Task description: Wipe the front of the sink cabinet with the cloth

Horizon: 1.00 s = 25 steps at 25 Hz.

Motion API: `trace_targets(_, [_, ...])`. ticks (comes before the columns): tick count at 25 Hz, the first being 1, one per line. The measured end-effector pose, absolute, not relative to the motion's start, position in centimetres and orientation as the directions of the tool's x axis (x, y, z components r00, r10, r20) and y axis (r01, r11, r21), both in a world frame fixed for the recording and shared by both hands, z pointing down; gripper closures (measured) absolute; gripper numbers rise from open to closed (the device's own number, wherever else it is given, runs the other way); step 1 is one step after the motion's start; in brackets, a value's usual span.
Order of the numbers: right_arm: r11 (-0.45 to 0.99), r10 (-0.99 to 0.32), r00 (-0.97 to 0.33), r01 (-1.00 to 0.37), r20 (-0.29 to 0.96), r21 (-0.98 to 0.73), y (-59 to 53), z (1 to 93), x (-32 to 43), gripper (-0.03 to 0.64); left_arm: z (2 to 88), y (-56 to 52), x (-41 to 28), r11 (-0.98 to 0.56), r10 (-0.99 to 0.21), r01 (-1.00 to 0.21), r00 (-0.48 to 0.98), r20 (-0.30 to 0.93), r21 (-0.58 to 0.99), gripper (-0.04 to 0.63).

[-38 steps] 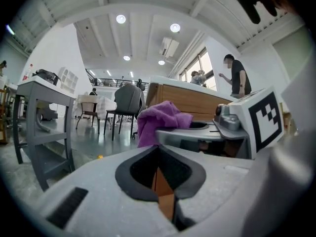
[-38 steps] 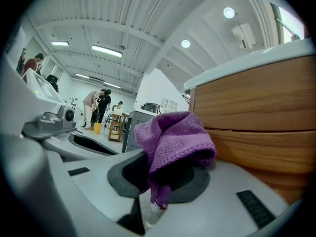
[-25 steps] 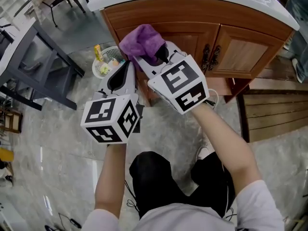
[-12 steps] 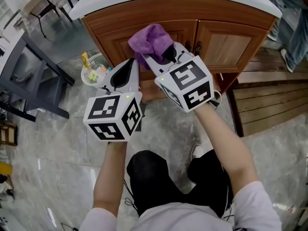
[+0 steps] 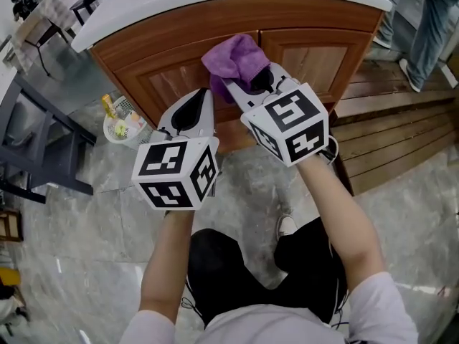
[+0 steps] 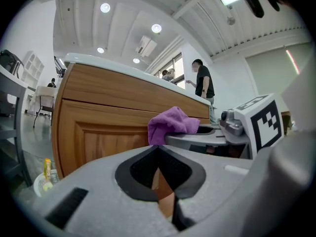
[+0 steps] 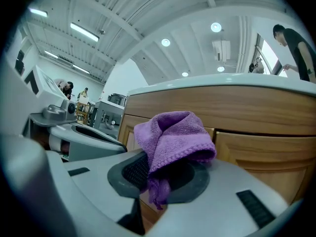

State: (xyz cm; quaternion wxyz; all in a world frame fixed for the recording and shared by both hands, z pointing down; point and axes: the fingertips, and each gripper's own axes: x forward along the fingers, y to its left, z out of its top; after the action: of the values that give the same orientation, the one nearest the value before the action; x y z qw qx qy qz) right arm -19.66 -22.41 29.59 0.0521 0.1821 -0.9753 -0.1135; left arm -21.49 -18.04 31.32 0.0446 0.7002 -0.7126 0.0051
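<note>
- Right gripper view gives us the clearest read: the right gripper [image 7: 157, 177] has its jaws pinched together on the purple cloth [image 7: 173, 137]. A fold is trapped between the pads and the rest bunches up above them in a loose hood.
- In the head view, we see the cloth [image 5: 233, 61] at the far end of the right gripper [image 5: 247, 83], up against the sink cabinet [image 5: 161, 77] near the seam between its two doors. We cannot tell whether it actually touches the wood.
- The left gripper [image 6: 158, 154] is closed with nothing between its jaws. It sits just to the left of the right one, and its tips point at the left door.
- We judge the cloth to be light, soft terry that drapes and gives under pressure. It should not slip on the pads, but a small pinch could let it drag out as it rubs.
- We would grip deep into the bunched fold and leave a padded wad ahead of the jaws, so that fabric meets the varnished panels rather than plastic.
- A small basket [image 5: 118, 126] of bottles stands on the floor at the left, well apart from the grippers.
</note>
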Motion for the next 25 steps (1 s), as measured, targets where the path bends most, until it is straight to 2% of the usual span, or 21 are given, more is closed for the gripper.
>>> trace_targets(15, [0.838,-0.506,-0.861,-0.474,0.059,0.271,-26.5,28.8,-12.6,0.549,30.8,-22.6,-15.4,-0.127,-0.990,-0.992,0.128,0.064,0.019,0.591])
trace_targets(25, [0.758,-0.631,-0.772,-0.594,0.076,0.270,-31.0,29.0,-5.8,0.549,31.4,-25.1,-9.7,-0.221,-0.972,-0.975,0.222,0.073,0.019,0.591])
